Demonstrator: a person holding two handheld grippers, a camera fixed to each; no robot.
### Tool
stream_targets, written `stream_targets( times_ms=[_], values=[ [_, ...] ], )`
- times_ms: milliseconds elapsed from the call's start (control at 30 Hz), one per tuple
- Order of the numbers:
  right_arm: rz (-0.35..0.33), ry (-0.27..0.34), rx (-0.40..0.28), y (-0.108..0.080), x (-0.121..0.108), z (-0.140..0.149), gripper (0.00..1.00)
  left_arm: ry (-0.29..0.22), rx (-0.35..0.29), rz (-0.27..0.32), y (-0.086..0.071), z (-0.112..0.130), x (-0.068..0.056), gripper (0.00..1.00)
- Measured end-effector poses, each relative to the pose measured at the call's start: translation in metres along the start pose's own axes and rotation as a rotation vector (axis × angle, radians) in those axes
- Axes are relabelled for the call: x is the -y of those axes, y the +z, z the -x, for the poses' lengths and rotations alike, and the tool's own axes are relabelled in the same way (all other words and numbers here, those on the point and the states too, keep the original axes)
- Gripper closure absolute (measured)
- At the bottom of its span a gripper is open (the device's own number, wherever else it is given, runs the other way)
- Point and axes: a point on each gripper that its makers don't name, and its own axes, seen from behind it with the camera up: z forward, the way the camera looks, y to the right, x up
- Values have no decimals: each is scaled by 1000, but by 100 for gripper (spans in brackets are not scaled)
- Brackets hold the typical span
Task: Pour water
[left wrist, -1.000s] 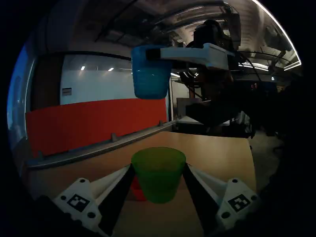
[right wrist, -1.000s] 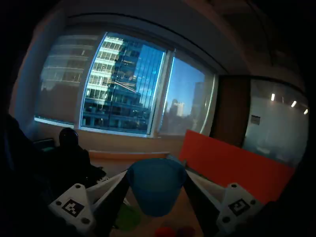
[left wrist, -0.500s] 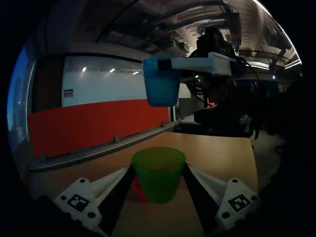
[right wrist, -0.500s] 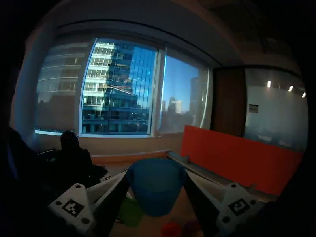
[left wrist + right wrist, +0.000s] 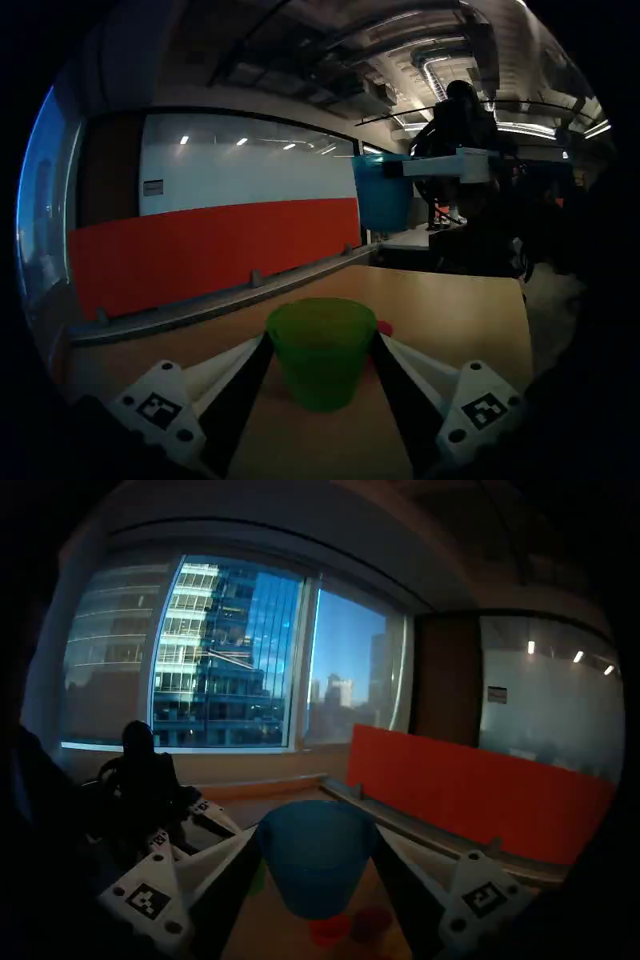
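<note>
My left gripper [image 5: 322, 340] is shut on an upright green cup [image 5: 322, 352] just above the wooden table [image 5: 448, 312]. Farther off and higher, the right gripper [image 5: 436, 166] holds a blue cup [image 5: 384, 192] upright in the air. In the right gripper view that blue cup [image 5: 316, 868] sits between the fingers of my right gripper [image 5: 316, 832], both pressing on it. The left gripper [image 5: 196, 812] shows at the left, held by a dark-sleeved person, with a sliver of the green cup [image 5: 258, 876] beside the blue one. Whether either cup holds water is hidden.
Two small cups, one red [image 5: 330, 930] and one maroon [image 5: 372, 922], stand on the table below the blue cup; a red one [image 5: 386, 327] peeks out behind the green cup. A red partition [image 5: 208, 248] with a metal rail [image 5: 240, 292] lines the table's far edge. Large windows [image 5: 232, 672] lie beyond.
In the left gripper view the blue cup and the right gripper have moved right and farther away. The small red cup has shifted from left to right behind the green cup. The left gripper entered the right view.
</note>
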Motion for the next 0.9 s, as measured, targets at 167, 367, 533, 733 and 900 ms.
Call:
stream_targets(
  times_ms=[167,367,533,733,900],
  values=[
    [8,18,-12,-7,-6,2,8,0,5,-17,-3,0,8,15],
    [0,25,-11,-10,-6,5,7,4,8,-25,-5,-4,12,15],
    [-4,31,-1,-9,-5,12,7,12,21,-26,-6,-3,14,15],
    [-7,37,22,-9,-5,29,7,25,63,-20,-6,7,15,15],
    [-6,40,48,-10,-7,43,7,40,106,-17,-5,15,16,15]
  ],
)
